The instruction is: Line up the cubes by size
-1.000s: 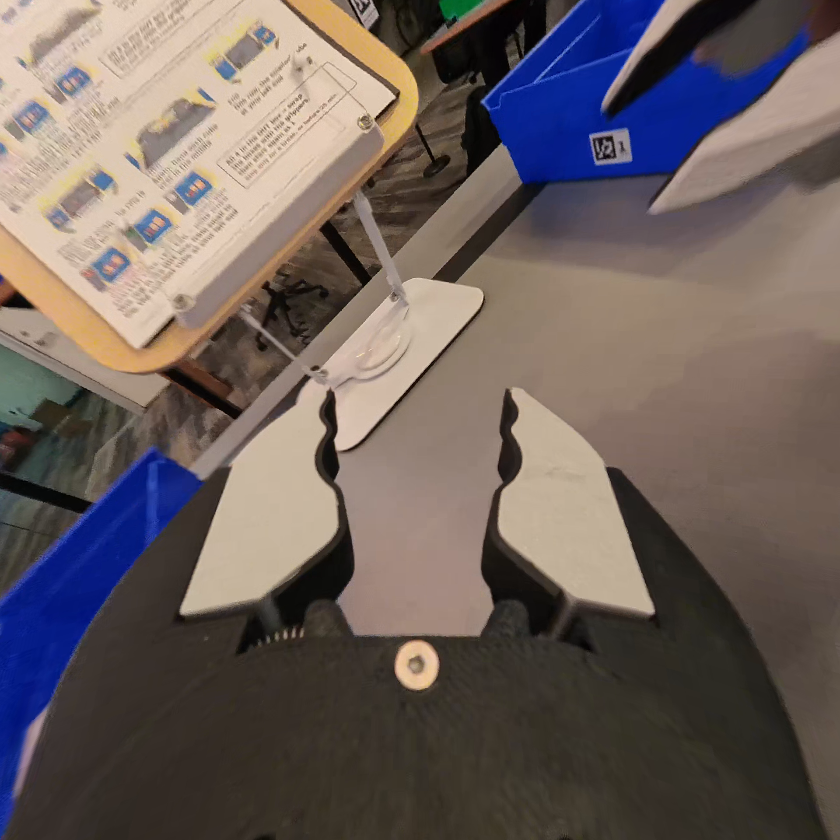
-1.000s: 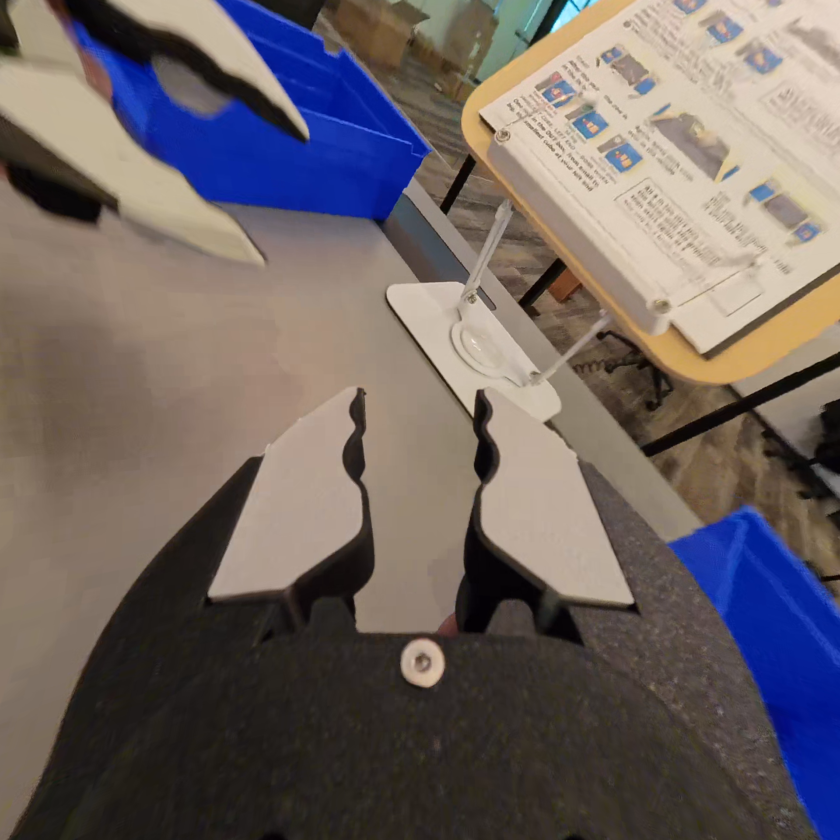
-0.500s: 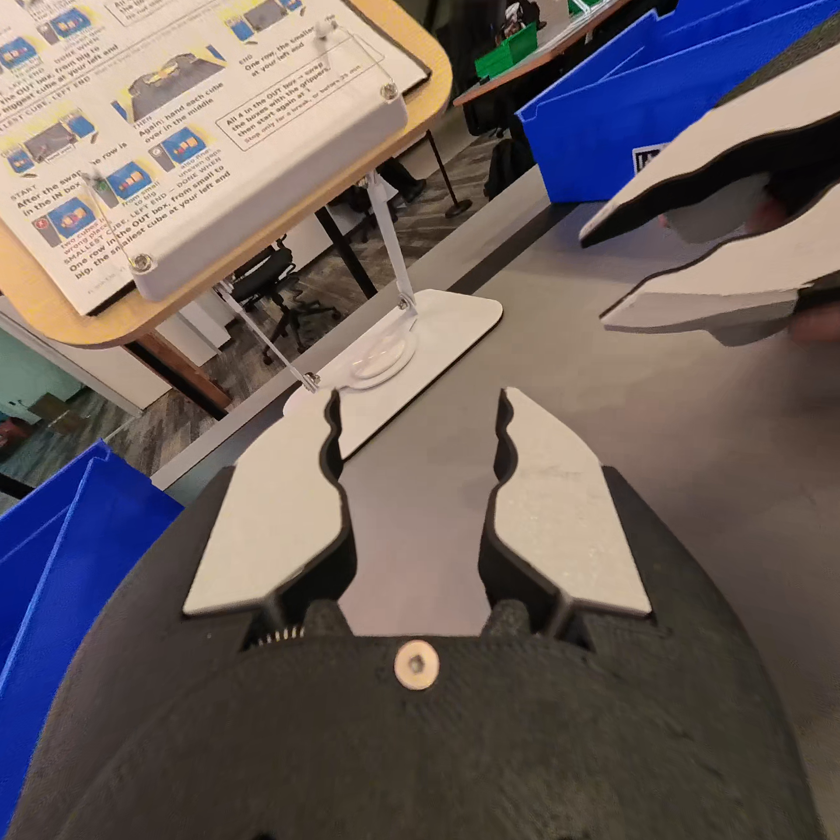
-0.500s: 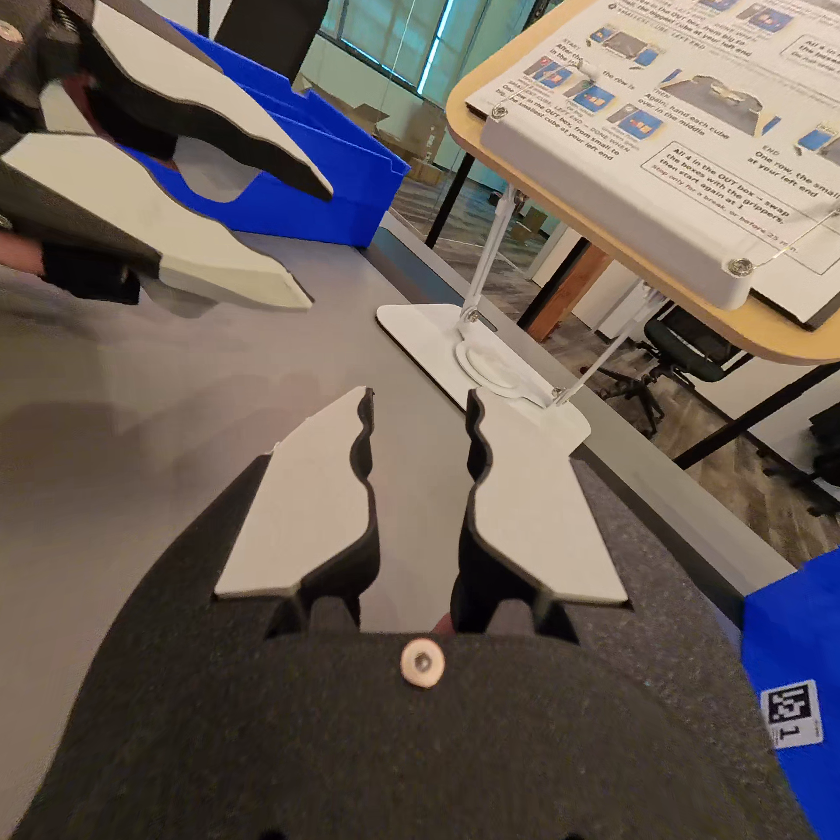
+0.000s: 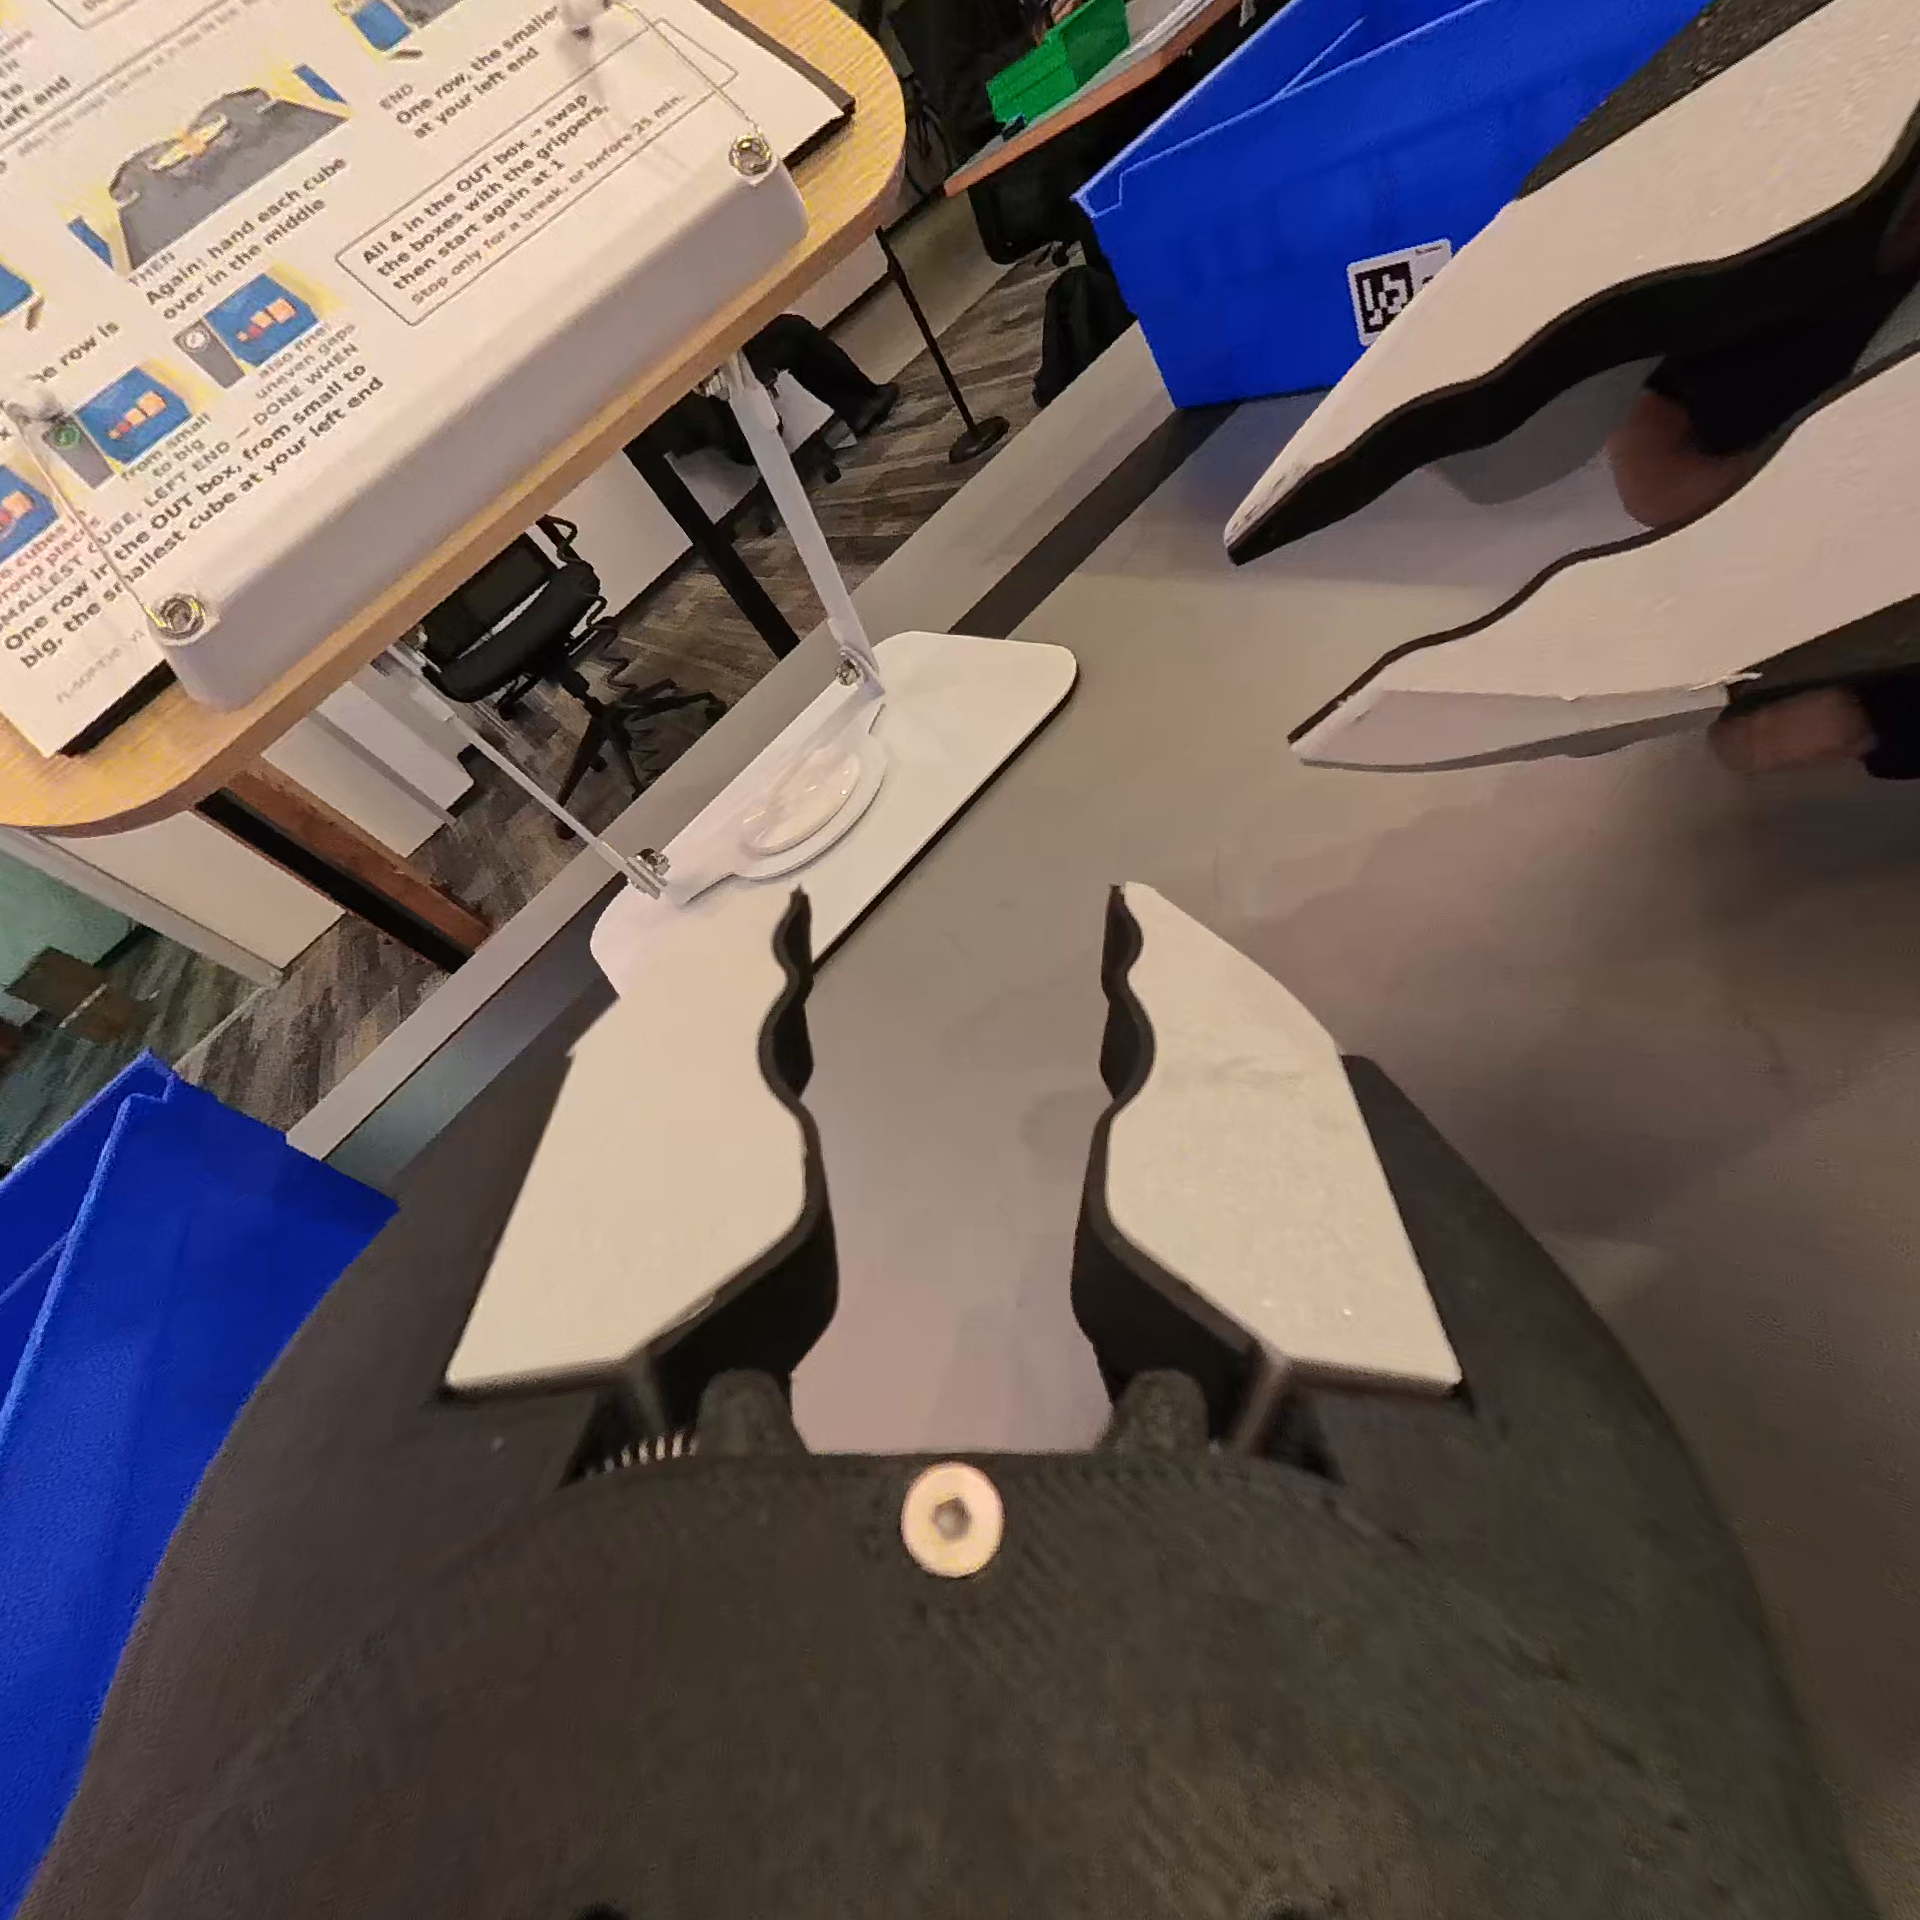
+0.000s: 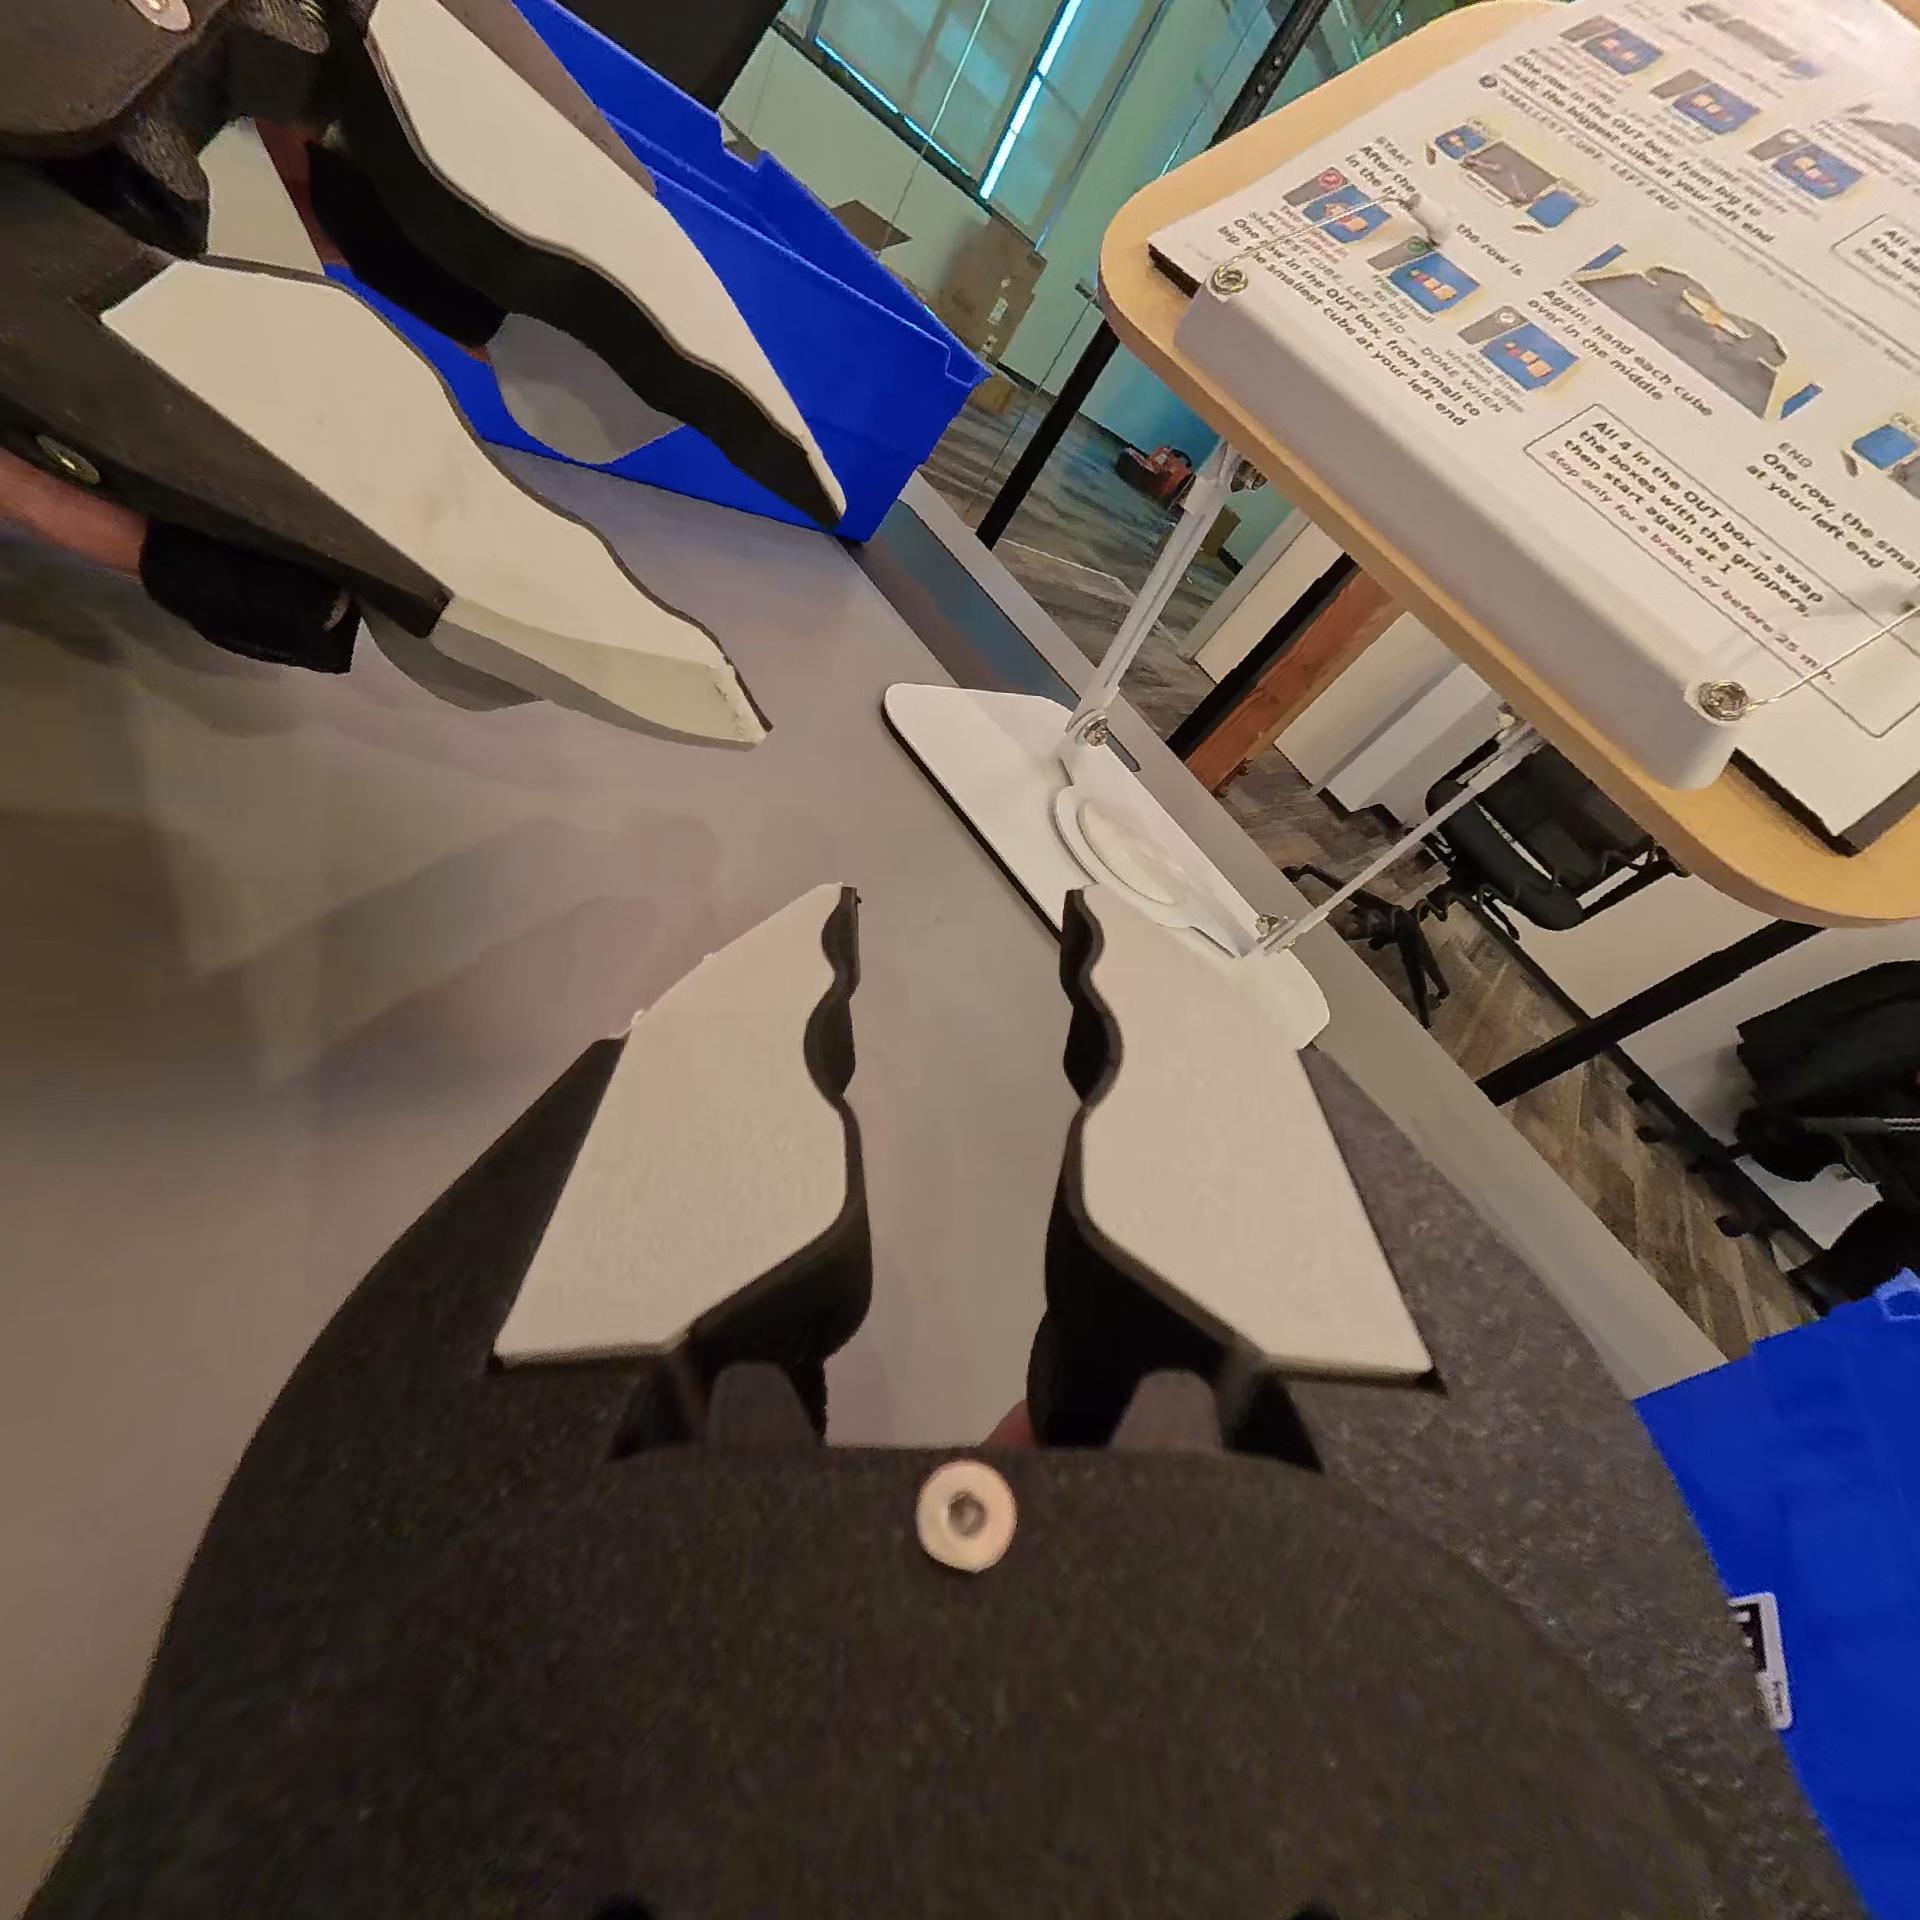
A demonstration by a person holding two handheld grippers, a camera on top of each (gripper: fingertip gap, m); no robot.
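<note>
Two hand-held grippers hang over the grey bench [image 5: 1351,987], and that makes two of most things here. The left gripper [image 5: 956,904] has its fingers apart with only bare bench top between them; the right gripper [image 6: 961,904] also stands parted, a little narrower, with nothing between its pads either. Each shows again in the other's view, tips spread and pointing inward toward the middle of the bench.

Two blue bins sit on the bench — one at the left end [image 5: 135,1351] and one at the right end [image 5: 1299,239], the right one carrying a small black-and-white marker sticker on its wall. No cube shows in either view, so where the cubes lie I cannot tell; the insides of both bins are out of sight.

At the far edge, about midway, stands one white stand base [image 5: 935,727], with two thin rods rising from it to one tilted instruction board [image 5: 395,312] — a single printed sheet on a wooden panel. Beyond the bench are office chairs and a patterned floor
</note>
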